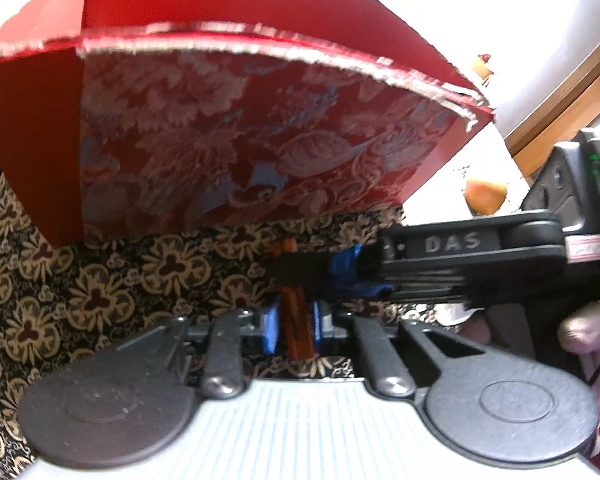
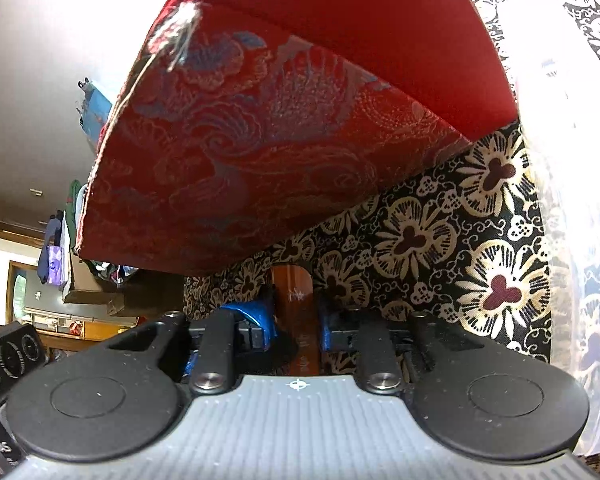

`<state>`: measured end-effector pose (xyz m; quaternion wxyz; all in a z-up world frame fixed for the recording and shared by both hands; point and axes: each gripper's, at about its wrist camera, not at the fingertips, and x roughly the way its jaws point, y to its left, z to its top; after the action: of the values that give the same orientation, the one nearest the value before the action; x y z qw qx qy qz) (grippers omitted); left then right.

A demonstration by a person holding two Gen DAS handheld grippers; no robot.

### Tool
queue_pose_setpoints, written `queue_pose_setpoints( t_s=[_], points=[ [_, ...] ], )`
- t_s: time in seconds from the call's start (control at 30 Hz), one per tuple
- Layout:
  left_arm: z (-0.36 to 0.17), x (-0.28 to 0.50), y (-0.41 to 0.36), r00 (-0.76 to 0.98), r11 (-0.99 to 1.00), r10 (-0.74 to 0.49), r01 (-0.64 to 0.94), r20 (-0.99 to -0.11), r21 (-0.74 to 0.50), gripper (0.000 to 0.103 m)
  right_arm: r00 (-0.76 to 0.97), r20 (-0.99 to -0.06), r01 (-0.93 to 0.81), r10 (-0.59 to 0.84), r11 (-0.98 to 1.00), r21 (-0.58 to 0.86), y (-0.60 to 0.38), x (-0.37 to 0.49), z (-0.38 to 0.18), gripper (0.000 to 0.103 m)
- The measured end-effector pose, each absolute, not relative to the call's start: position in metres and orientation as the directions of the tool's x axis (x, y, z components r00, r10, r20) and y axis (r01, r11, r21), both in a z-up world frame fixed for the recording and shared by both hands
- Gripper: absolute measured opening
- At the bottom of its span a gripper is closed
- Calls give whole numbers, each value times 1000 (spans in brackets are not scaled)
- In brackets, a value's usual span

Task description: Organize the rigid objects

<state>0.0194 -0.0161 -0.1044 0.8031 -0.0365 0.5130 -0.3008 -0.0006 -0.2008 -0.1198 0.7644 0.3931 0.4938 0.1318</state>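
A red box (image 1: 228,136) with a brocade flower pattern stands open on a black and cream flowered cloth (image 1: 100,280); it also fills the upper right wrist view (image 2: 260,152). My left gripper (image 1: 296,330) is shut on a slim brown wooden stick (image 1: 296,320) that lies just in front of the box. My right gripper (image 2: 296,320) is shut on the same stick (image 2: 298,304) with pale writing on it. In the left wrist view the right gripper (image 1: 300,268) reaches in from the right and grips the stick's far part.
A clear plastic container (image 2: 572,200) stands at the right edge of the right wrist view. An orange object (image 1: 484,196) lies beyond the box on the right. Room furniture and hanging clothes (image 2: 60,248) show at the far left.
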Motion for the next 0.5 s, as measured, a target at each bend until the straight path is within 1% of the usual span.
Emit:
queue_pose_setpoints(
  t_s=[0.1, 0.23, 0.5],
  points=[
    [-115, 22, -22, 265, 817, -519, 434, -812, -381, 7, 478, -649, 183, 591, 656, 732, -202, 0, -120, 2],
    [-114, 22, -33, 297, 828, -490, 454, -820, -330, 6, 477, -648, 171, 594, 660, 731, -202, -1, -120, 2],
    [-111, 20, -38, 304, 831, -468, 470, -830, -297, 5, 468, -640, 158, 609, 655, 739, -198, -9, -114, 4]
  ],
)
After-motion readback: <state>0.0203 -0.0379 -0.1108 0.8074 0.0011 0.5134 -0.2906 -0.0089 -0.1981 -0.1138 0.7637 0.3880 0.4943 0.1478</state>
